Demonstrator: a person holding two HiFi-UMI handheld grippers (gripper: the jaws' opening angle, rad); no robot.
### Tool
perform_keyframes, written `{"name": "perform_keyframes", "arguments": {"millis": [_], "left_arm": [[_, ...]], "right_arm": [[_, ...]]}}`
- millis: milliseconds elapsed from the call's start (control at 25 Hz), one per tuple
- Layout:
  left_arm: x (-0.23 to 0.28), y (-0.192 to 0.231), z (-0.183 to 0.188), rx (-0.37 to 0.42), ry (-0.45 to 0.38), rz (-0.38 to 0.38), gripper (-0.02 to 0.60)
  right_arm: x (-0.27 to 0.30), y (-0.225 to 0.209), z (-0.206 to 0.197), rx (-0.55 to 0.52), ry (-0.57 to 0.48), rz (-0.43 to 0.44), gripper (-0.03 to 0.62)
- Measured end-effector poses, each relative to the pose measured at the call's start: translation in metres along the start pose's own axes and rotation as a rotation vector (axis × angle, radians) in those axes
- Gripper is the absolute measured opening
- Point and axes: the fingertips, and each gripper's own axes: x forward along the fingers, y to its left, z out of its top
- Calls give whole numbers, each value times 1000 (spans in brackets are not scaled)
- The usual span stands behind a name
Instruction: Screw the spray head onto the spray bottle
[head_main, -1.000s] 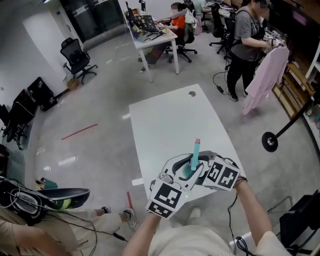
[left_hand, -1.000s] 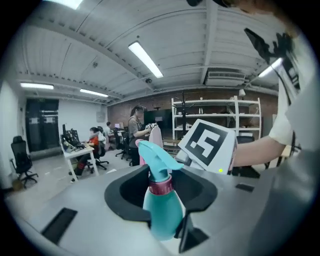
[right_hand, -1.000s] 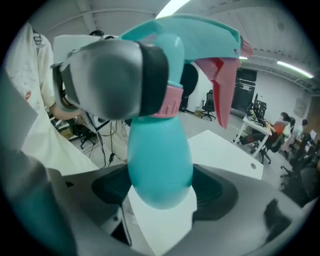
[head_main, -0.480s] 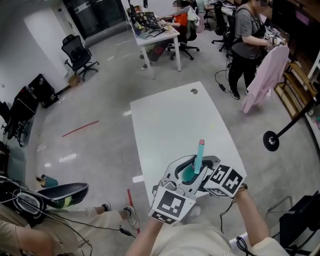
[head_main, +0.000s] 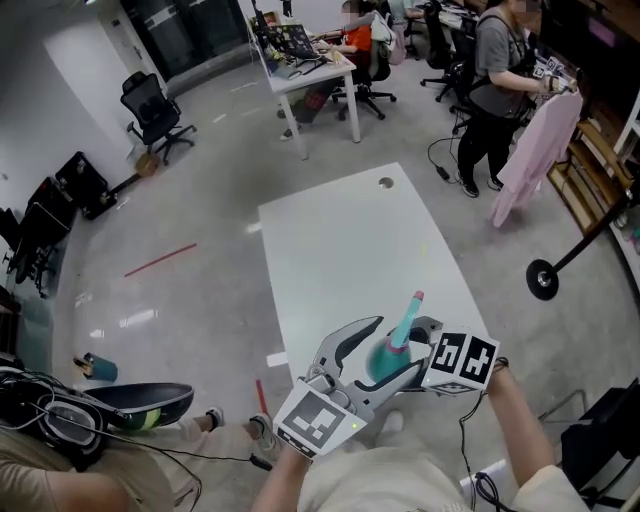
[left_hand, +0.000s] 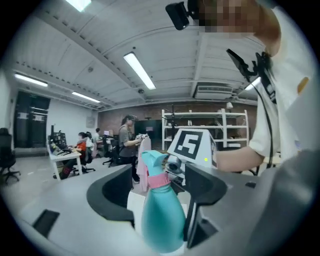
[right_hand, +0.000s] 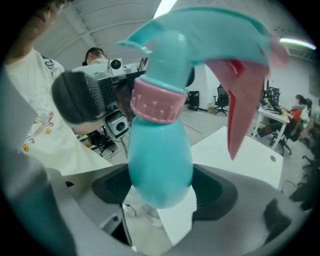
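A teal spray bottle (head_main: 385, 358) hangs in the air over the near end of the white table (head_main: 340, 250), leaning to the right. Its teal spray head (head_main: 410, 312) sits on top with a pink collar (right_hand: 155, 102) and a red trigger (right_hand: 242, 95). My right gripper (head_main: 405, 345) is shut on the bottle's belly (right_hand: 160, 160), both pads against it. My left gripper (head_main: 372, 362) has just been opening; its jaws stand wide around the bottle (left_hand: 162, 215), with a gap showing at the left jaw. In the left gripper view the left gripper (left_hand: 157, 200) faces the right one's marker cube (left_hand: 192, 145).
A desk (head_main: 310, 75) with seated people stands at the back, an office chair (head_main: 150, 110) at the far left. A person stands beside a pink garment (head_main: 530, 150) at the right, near a stand's round base (head_main: 541, 283). A small bottle (head_main: 97, 367) lies on the floor.
The left gripper's jaws have spread wide off the bottle and its marker cube has dropped lower left. The bottle has tipped to the right and the right gripper has shifted slightly right.
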Motion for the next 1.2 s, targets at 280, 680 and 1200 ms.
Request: {"name": "perform_keyframes", "arguments": {"millis": [280, 680, 1200], "left_arm": [[-13, 20, -4, -106, 28, 228, 311], [-25, 30, 1, -23, 41, 562, 144], [-16, -13, 15, 71, -28, 122, 135]], "right_arm": [[-9, -29, 8, -188, 113, -323, 377], [-8, -31, 19, -116, 162, -377, 378], [-14, 36, 15, -89, -55, 242, 377]]}}
